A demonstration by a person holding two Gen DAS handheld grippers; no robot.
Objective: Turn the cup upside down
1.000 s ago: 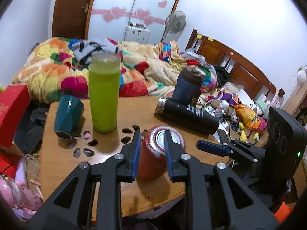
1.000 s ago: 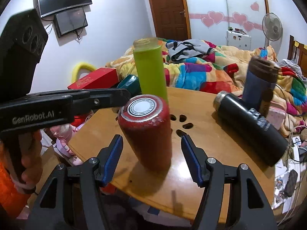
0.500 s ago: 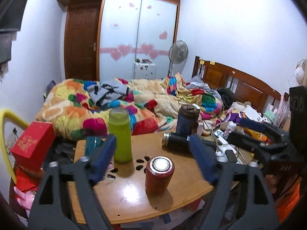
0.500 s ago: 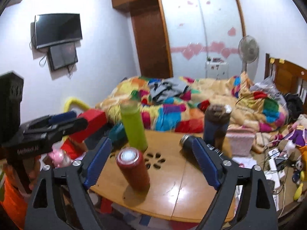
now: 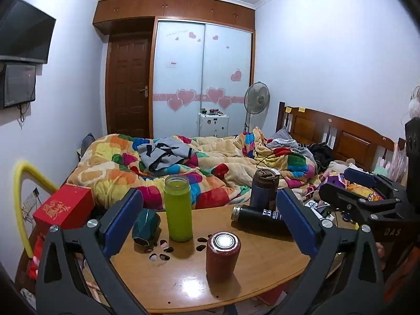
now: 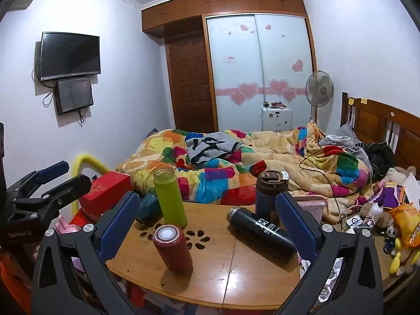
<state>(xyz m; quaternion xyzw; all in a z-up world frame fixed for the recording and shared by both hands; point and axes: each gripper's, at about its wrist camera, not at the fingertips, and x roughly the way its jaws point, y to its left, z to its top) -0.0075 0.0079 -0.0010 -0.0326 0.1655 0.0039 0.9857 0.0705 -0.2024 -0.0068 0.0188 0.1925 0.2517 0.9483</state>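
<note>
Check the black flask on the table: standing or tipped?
Tipped. The black flask lies on its side on the table, silver cap end toward the flower cutouts, in front of the standing dark blue tumbler.

Both grippers' fingers [image 5: 123, 221] [image 6: 116, 225] wide apart, empty

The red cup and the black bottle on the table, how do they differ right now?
The red cup stands on end near the table's front edge; the black bottle lies on its side further right. The red cup is short and plain, with a shiny silver disc on its upper end; the black bottle is longer, with white print on its side. Both rest on the wooden table, and neither is gripped.
</note>
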